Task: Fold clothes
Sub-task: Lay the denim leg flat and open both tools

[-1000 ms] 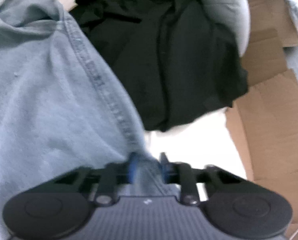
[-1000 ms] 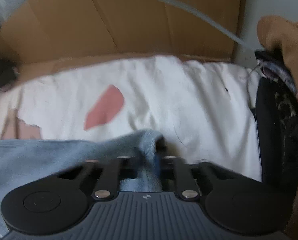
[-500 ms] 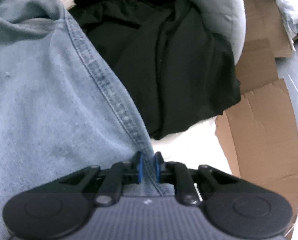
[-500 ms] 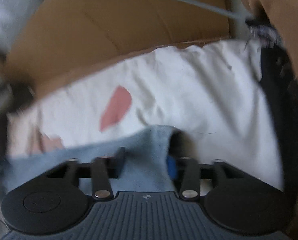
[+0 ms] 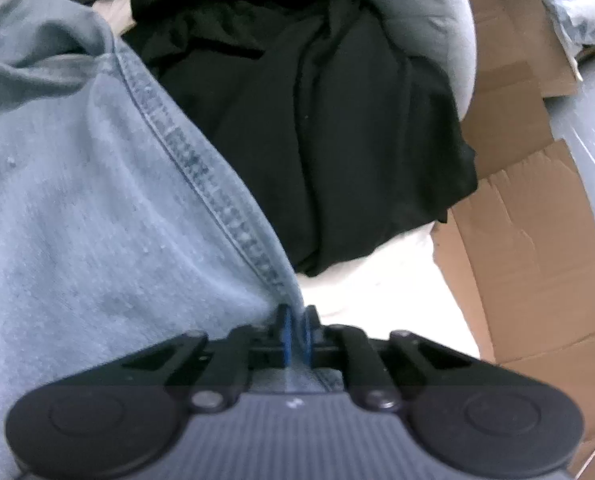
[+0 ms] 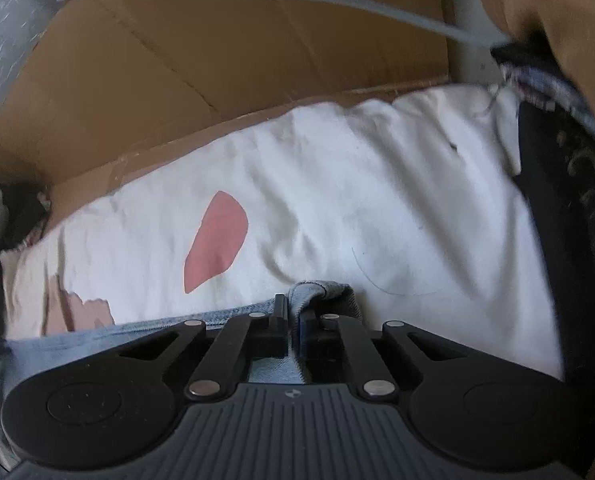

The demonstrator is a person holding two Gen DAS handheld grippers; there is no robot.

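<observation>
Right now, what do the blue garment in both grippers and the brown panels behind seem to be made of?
The blue garment looks like washed denim: pale, matte weave with a thick double-stitched seam. The left gripper and the right gripper each pinch it. The brown panels seem corrugated cardboard: dull, creased, with torn edges.

The left gripper (image 5: 295, 334) clamped its blue-padded fingers (image 5: 283, 332) on the stitched seam of light-blue jeans (image 5: 97, 208), which filled the left of the view. A crumpled black garment (image 5: 329, 128) lay just beyond the seam, on a white cloth (image 5: 381, 292), with flattened cardboard (image 5: 517, 240) at right.
</observation>
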